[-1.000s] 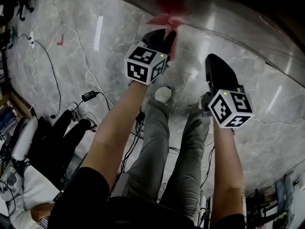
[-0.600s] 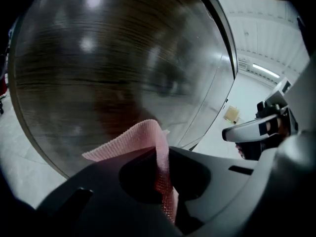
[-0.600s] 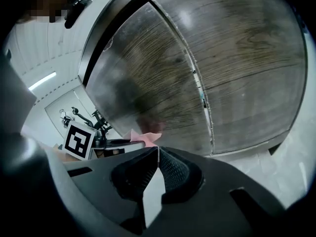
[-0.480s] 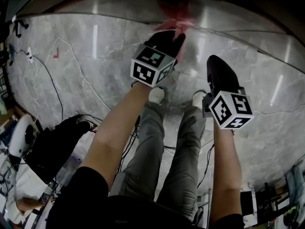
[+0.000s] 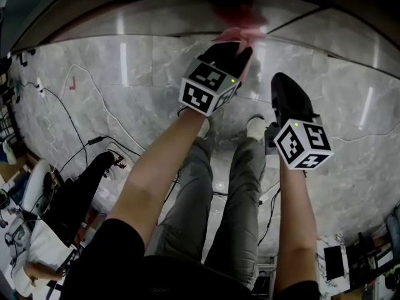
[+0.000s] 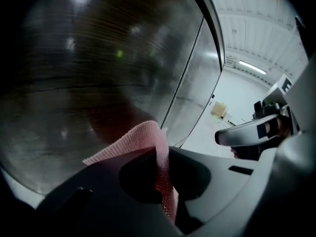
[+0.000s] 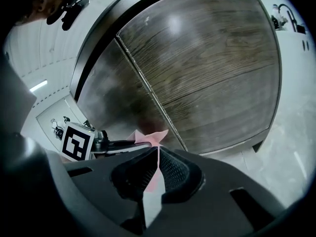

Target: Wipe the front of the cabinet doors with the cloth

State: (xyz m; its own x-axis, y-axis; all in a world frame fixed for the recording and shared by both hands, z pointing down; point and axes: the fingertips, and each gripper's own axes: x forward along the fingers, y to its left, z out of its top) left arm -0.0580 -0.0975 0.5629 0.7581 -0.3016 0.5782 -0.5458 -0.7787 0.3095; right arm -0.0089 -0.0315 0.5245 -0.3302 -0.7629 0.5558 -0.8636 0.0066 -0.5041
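- Pink cloth (image 6: 141,141) is clenched between the jaws of the left gripper (image 5: 236,50); one corner sticks out past the jaw tips.
- In the right gripper view the cloth is at the lower edge of the left one of the two cabinet doors (image 7: 207,68), just beside the seam (image 7: 148,90) between them.
- In the left gripper view the cloth is close against the dark wood front, and a reddish reflection shows on the door above it. Whether it really touches cannot be told.
- Right gripper (image 5: 282,81) has its jaws pressed together and grasps nothing. It hangs beside the left gripper, apart from the cloth, and points at the same doors.
- Below both grippers is the grey marble floor (image 5: 94,74), with thin cables (image 5: 65,102) lying on it near the left edge.
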